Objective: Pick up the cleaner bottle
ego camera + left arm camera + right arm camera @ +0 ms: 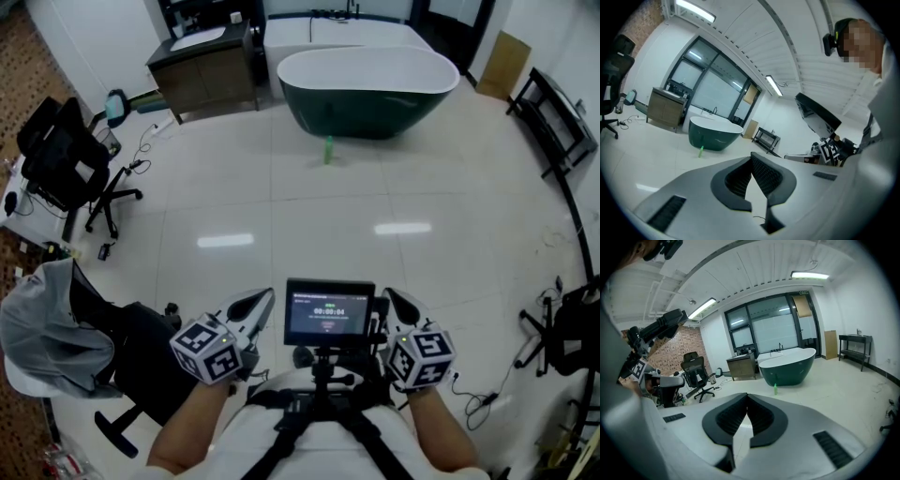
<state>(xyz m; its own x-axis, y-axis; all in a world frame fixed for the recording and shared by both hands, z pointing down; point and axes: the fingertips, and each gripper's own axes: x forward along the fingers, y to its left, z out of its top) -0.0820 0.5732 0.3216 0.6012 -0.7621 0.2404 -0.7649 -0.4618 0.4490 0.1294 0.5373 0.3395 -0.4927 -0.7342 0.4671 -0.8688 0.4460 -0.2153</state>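
The cleaner bottle (328,150) is small and green and stands upright on the pale tiled floor, just in front of the dark green bathtub (366,89). It is far ahead of both grippers. It also appears in the left gripper view as the bottle (700,151) and in the right gripper view as the bottle (776,389). My left gripper (261,302) is held low near the person's body, jaws shut with nothing between them (751,157). My right gripper (397,300) is beside it, jaws also closed and empty (747,396).
A small monitor (329,312) on a chest rig sits between the grippers. Black office chairs (70,155) stand at left, one (56,328) draped in grey cloth. A wooden vanity (206,75) is beside the tub. A black rack (558,117) and floor cables (483,401) lie at right.
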